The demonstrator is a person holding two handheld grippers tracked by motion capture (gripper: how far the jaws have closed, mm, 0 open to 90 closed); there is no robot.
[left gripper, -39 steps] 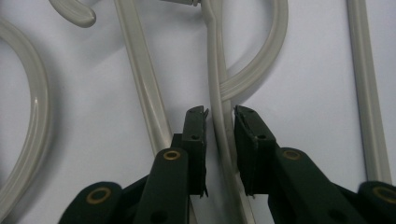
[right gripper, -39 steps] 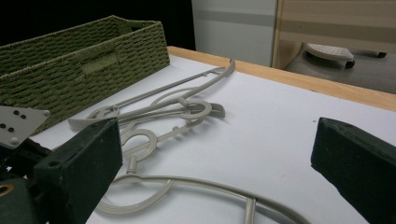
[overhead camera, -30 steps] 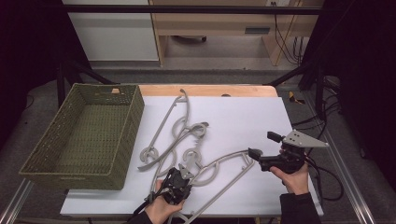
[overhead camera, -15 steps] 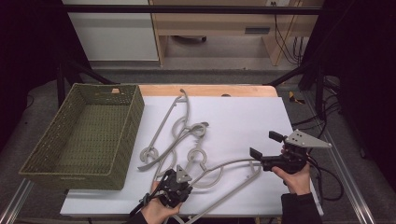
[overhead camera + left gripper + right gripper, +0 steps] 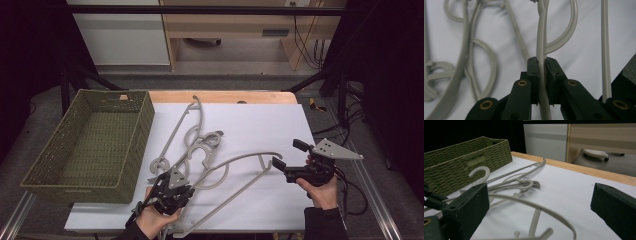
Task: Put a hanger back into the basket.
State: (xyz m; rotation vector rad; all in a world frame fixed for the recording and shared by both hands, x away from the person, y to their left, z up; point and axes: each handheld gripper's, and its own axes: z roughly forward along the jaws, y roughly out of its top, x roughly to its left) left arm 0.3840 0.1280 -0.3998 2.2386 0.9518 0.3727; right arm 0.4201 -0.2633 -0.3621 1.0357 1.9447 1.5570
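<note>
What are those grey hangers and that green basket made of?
The hangers look like matte moulded plastic: uniform pale grey, smooth, rounded bars. The basket looks woven from olive cord or paper rope, judging by its ribbed texture; the exact fibre is unclear.

A green woven basket [image 5: 90, 145] sits at the table's left side, just beside two grey hangers [image 5: 192, 135] lying tangled on the white tabletop [image 5: 260, 125]. Beyond the table's far edge stands a wooden cabinet [image 5: 235, 22].
</note>
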